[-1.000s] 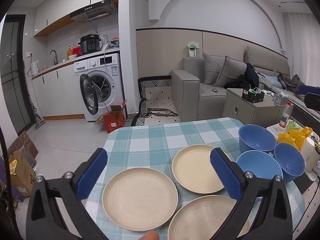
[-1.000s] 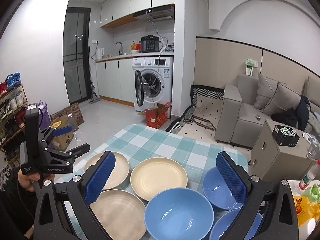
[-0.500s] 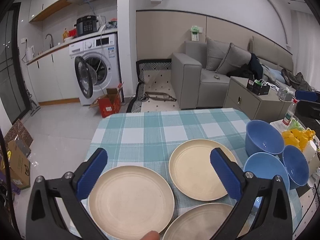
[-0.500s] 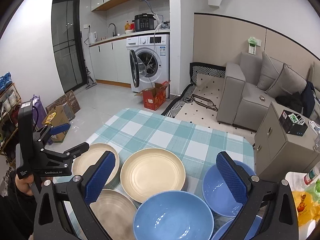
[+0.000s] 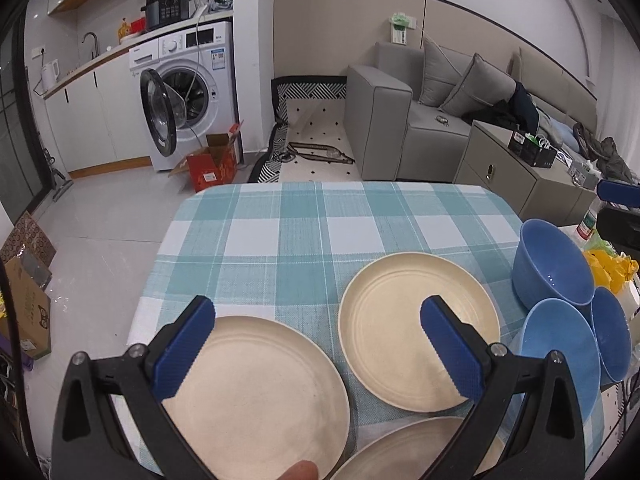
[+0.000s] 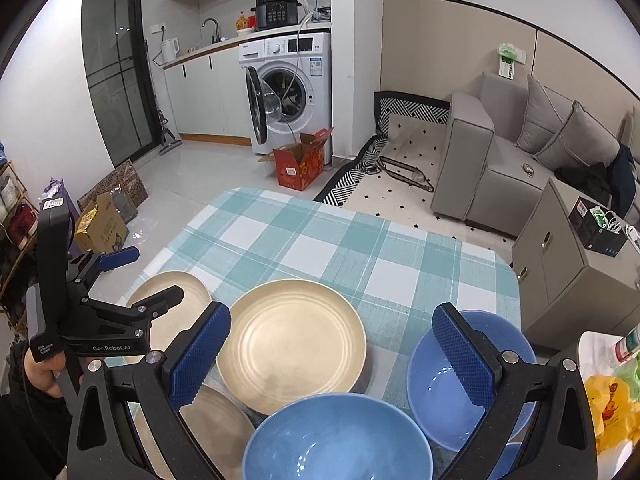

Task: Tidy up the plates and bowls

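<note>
A table with a teal-and-white checked cloth (image 5: 304, 240) holds three cream plates and three blue bowls, all lying separately. In the left wrist view, the near-left plate (image 5: 256, 396) sits beside the middle plate (image 5: 412, 332), with a third plate (image 5: 400, 452) at the near edge; the bowls cluster at the right, the far bowl (image 5: 556, 268) leading. The step in hand appears to be reaching for a first plate to stack. To do it well, slide one finger under a rim at the plate's edge, pinch firmly, lift level, then centre it over its neighbour. The left gripper (image 5: 316, 348) hovers wide open over the plates, holding nothing. The right gripper (image 6: 332, 354) is likewise spread wide and empty, above the middle plate and near bowl (image 6: 336, 440).
</note>
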Demonstrator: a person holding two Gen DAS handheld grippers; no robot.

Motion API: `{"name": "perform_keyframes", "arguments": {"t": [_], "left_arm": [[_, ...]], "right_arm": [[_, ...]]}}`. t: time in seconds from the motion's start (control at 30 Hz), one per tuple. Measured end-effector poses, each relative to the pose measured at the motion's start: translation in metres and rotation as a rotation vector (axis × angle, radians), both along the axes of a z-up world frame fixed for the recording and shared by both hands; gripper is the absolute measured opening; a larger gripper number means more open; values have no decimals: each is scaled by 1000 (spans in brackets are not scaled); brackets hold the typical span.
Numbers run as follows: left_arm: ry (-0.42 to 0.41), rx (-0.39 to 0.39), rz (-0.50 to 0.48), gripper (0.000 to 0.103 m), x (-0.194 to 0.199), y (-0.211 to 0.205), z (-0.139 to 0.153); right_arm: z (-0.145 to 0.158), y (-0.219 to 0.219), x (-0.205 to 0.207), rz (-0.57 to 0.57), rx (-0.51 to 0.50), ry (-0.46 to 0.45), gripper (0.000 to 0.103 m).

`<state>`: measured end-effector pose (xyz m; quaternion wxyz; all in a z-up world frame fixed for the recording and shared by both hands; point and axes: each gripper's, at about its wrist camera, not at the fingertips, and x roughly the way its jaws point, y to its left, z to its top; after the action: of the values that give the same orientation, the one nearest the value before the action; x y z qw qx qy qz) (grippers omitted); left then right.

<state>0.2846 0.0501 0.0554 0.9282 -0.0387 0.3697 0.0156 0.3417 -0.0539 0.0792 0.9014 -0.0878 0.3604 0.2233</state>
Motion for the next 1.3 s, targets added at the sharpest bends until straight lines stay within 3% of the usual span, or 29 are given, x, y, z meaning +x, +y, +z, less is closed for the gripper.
{"name": "perform_keyframes", "arguments": {"t": [0.23,0.43,0.97,1.13,1.3], "left_arm": [[38,17,-5,103,17,-1,-11],[68,5,7,103,27,4,-17],[195,-9,-112,101,60,-17,-53],[212,-3,-145,91,67,-24,-61],[240,-25,-174,66,72,-27,-69]], "right_arm": [[-8,8,30,-19,-37,24,103],[-21,18,53,-10,-66,101,103],[-100,46,96,-1,-202,309,101],[-118,44,104,-8,-211,365,91],[-137,51,105,21,-239,416,85]]}}
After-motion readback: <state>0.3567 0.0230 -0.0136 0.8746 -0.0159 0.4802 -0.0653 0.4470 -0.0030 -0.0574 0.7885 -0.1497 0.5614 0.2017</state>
